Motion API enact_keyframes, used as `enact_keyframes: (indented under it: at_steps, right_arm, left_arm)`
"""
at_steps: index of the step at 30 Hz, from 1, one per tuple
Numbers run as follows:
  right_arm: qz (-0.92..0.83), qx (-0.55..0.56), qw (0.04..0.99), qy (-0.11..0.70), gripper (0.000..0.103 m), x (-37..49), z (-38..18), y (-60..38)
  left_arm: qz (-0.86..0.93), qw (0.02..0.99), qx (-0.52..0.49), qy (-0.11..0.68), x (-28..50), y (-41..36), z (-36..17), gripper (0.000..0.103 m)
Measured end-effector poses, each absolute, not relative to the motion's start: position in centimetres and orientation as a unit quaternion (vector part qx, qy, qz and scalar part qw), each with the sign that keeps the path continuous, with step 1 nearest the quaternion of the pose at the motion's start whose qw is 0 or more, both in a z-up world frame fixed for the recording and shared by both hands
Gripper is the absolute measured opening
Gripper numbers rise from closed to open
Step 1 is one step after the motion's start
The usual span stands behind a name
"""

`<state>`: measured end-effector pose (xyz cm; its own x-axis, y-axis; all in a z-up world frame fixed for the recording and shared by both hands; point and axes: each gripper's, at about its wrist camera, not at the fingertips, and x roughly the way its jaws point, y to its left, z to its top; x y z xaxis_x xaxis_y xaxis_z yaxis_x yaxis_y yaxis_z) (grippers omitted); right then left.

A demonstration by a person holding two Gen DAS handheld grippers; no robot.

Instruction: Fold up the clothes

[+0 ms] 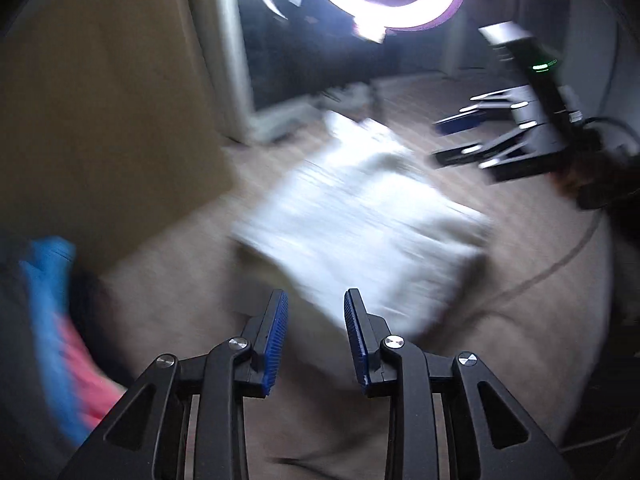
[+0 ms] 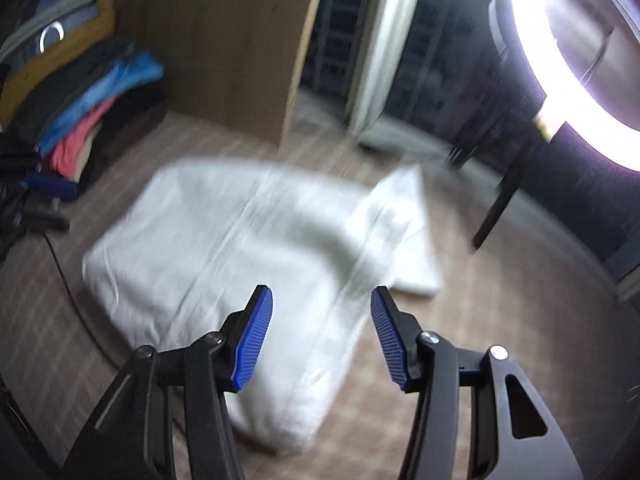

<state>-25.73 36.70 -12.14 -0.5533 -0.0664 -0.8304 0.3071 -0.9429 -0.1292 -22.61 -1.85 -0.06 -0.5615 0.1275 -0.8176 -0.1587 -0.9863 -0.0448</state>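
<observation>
White garment: folded, lying on the carpeted floor, long axis from near-left to far-right in the right wrist view; edges smeared by blur. Left tongs: parted, empty, above its near corner. Right tongs: wide apart, empty, over it. Right view alone shows the clothes pile fully; left view alone shows the right tongs from outside. Ring light cut off.

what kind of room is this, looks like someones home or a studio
Probably a room in a home set up for recording, though blur limits certainty. A white garment lies on a carpeted floor, a pile of folded clothes sits by a wooden wardrobe panel, and a ring light glows overhead.
</observation>
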Motion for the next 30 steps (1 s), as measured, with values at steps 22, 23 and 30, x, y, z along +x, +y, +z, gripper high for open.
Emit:
enact_keyframes:
  at_steps: [22, 23, 30]
  right_arm:
    - [-0.851, 0.503, 0.139, -0.050, 0.077, -33.7, -14.8, 45.5]
    - [-0.844, 0.511, 0.152, -0.057, 0.077, -33.9, -15.5, 45.3]
    - [-0.819, 0.532, 0.199, -0.079, 0.064, -35.0, -18.5, 44.5]
  left_arm:
    - [0.836, 0.057, -0.532, -0.117, -35.1, -11.2, -4.7, 0.049]
    - [0.825, 0.067, -0.543, -0.140, -35.5, -11.5, -5.7, 0.049]
    - [0.808, 0.108, -0.546, -0.195, -36.5, -10.8, -7.3, 0.019]
